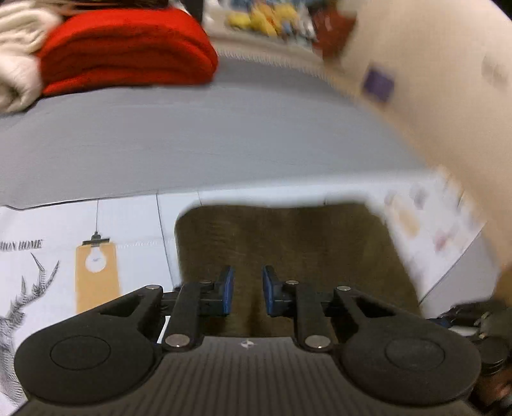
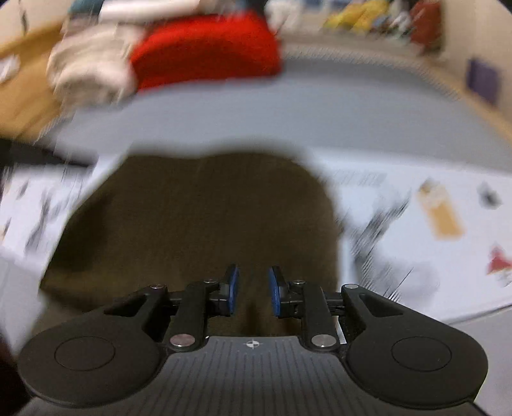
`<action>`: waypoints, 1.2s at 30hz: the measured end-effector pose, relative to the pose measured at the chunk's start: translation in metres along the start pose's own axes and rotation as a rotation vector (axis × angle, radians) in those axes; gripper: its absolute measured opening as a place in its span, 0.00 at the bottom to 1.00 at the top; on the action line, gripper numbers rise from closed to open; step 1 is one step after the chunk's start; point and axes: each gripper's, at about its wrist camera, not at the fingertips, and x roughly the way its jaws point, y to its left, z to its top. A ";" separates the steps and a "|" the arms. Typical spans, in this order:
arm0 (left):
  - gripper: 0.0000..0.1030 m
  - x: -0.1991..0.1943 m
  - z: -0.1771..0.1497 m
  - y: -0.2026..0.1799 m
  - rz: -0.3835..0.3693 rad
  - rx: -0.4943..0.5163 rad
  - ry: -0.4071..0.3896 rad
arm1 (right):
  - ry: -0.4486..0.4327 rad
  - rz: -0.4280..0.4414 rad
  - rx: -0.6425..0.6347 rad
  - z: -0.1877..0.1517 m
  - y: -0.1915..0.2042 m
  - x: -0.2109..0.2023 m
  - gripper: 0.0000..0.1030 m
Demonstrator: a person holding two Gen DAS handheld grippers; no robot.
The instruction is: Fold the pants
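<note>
The left claw (image 1: pixel 248 289) is hovering low over the pants (image 1: pixel 288 246), its blue pads (image 1: pixel 228 289) standing a narrow gap apart with nothing caught between them. The olive-brown pants are lying as a flat, squarish piece on a white printed cloth (image 1: pixel 96 224), filling the space just ahead of the fingers. On that cloth, left of the pants, a tan tag print (image 1: pixel 96 275) with a bulb and a deer drawing (image 1: pixel 28 294) are showing. Beyond the cloth a grey sheet (image 1: pixel 208 134) is spreading across the bed, and at its far left a red blanket (image 1: pixel 128 51) is sitting folded, touching a cream blanket (image 1: pixel 19 54) beside it. Blurred yellow toys (image 1: pixel 262 19) are lining the far edge.

The right claw (image 2: pixel 253 291) is likewise parted slightly and holding nothing, with its blue pads (image 2: pixel 275 291) poised over the pants (image 2: pixel 204 224). Here the pants are looking wider and rounder, covering the cloth (image 2: pixel 416 230) from the claw outward to the grey sheet (image 2: pixel 320 108). This view is heavily smeared, so fabric folds cannot be made out. The red blanket (image 2: pixel 208 48) and the cream blanket (image 2: pixel 92 70) are lying at the far left of the bed.
</note>
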 end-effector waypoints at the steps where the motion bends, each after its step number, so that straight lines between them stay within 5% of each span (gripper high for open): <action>1: 0.18 0.018 -0.005 0.002 0.084 0.007 0.070 | 0.056 -0.012 -0.044 -0.006 0.004 0.010 0.22; 3: 0.27 0.036 -0.014 0.020 0.171 -0.068 0.163 | 0.061 -0.034 -0.137 -0.012 0.013 0.014 0.22; 5: 0.27 0.032 -0.011 0.023 0.160 -0.090 0.158 | 0.069 -0.005 -0.122 -0.007 0.013 0.010 0.21; 9: 0.27 0.002 -0.007 -0.001 0.153 0.048 0.080 | 0.027 -0.017 -0.078 0.013 0.004 0.003 0.21; 12: 0.27 -0.009 -0.011 -0.018 0.013 0.130 0.046 | -0.122 -0.036 0.042 0.036 -0.008 -0.010 0.23; 14: 0.27 -0.004 -0.023 -0.025 -0.035 0.205 0.098 | -0.207 -0.058 0.130 0.056 -0.020 -0.013 0.28; 16: 0.27 0.013 -0.045 -0.032 0.013 0.312 0.211 | -0.242 -0.102 0.168 0.072 -0.028 -0.008 0.31; 19: 0.29 0.013 -0.063 -0.047 0.040 0.474 0.215 | -0.234 -0.164 0.221 0.096 -0.043 0.016 0.31; 27: 0.32 -0.004 -0.055 -0.043 -0.031 0.438 0.237 | -0.067 -0.299 0.192 0.124 -0.051 0.098 0.31; 31: 0.34 -0.027 -0.022 -0.021 -0.103 0.257 0.064 | -0.045 -0.320 0.166 0.124 -0.046 0.108 0.31; 36: 0.32 -0.020 0.006 0.002 -0.025 0.115 -0.055 | -0.093 -0.304 0.228 0.127 -0.052 0.087 0.32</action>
